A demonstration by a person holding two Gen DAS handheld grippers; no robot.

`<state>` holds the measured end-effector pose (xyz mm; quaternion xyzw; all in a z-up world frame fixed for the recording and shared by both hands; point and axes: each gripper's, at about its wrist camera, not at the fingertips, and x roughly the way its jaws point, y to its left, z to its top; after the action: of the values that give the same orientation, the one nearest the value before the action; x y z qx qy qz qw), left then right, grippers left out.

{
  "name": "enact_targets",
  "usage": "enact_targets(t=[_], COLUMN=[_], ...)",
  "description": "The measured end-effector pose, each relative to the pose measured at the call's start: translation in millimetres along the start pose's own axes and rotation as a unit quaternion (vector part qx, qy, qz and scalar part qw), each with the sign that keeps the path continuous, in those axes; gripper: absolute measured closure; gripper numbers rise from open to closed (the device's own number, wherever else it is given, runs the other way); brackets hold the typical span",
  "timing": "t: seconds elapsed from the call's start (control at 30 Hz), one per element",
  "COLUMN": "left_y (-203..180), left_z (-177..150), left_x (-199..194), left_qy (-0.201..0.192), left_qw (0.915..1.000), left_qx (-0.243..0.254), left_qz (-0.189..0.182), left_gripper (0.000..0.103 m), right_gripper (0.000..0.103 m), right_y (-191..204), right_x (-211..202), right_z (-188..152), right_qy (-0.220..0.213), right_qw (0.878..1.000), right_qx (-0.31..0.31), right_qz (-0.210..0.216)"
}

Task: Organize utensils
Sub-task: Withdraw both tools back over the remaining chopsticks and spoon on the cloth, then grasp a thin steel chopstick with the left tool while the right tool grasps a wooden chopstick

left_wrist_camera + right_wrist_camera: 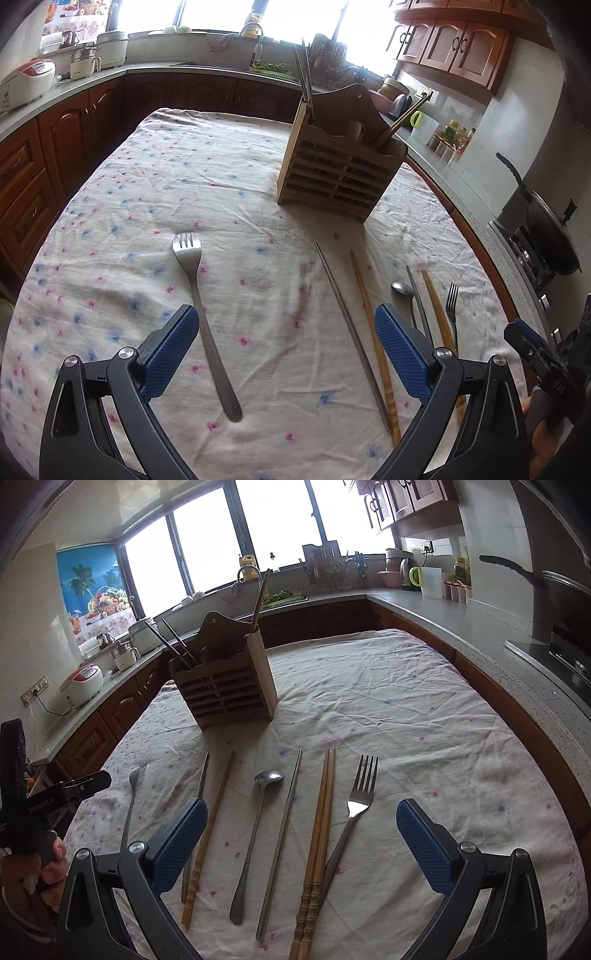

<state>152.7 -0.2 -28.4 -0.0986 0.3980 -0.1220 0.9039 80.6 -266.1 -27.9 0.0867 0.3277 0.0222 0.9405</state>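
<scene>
We are seeing a table under a floral cloth [406,701] with a wooden holder [225,686] standing upright at the far side. Metal chopsticks [177,646] and one wooden chopstick [258,598] are already leaning in the holder's compartments.

We are holding the left gripper [286,332] above the cloth, jaws spread wide, gripping nothing. A fork [205,317] is lying flat between its blue pads [173,350], tines pointing toward the holder, close beside the left pad but we cannot tell if touching.

We are holding the right gripper [301,823] likewise wide apart and empty, hovering over the main row of utensils. From its view, left to right, we are seeing: the same fork [131,805] at the far left, a metal chopstick [201,779] partly hidden behind the left pad, a single wooden chopstick [212,819], a spoon [258,823] with bowl pointing away, another metal chopstick [282,834], a touching pair of wooden chopsticks [319,834], and a second fork [354,812] whose handle is slipping under that pair. All are lying roughly parallel, pointing toward the holder, well apart from it.

A hand [33,871] is gripping the left gripper's handle at the left edge of the right view. A counter [461,616] is wrapping around the table.
</scene>
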Motion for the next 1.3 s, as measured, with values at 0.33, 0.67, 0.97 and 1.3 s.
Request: enact_targets(t=[0.33,0.67,0.97,1.3], left_y=[-13.3,-29.1,-44.7,-47.7], left_z=[3.4,20.2,33.5,38.9], left_x=[18.1,49.2,81.7,116.8], left_qy=[0.024,0.058,0.086,0.125], left_qw=[0.9995,0.9973,0.9943,0.9894], left_qx=[0.011,0.026,0.056,0.07], left_qz=[-0.014,-0.036,-0.03,-0.024], left_gripper=[0.005,0.027,0.052,0.075], right_gripper=[0.031,0.057,0.072,0.086], right_y=[-10.9,-20.0,-22.1,-27.2], right_x=[12.0,35.2,62.4,112.9], right_z=[6.8,17.5,30.1,36.8], right_qy=[0.008,0.031,0.056,0.111], right_qw=[1.0,0.999,0.998,0.994], right_qx=[0.015,0.031,0.028,0.012], right_qz=[-0.002,0.01,0.007,-0.013])
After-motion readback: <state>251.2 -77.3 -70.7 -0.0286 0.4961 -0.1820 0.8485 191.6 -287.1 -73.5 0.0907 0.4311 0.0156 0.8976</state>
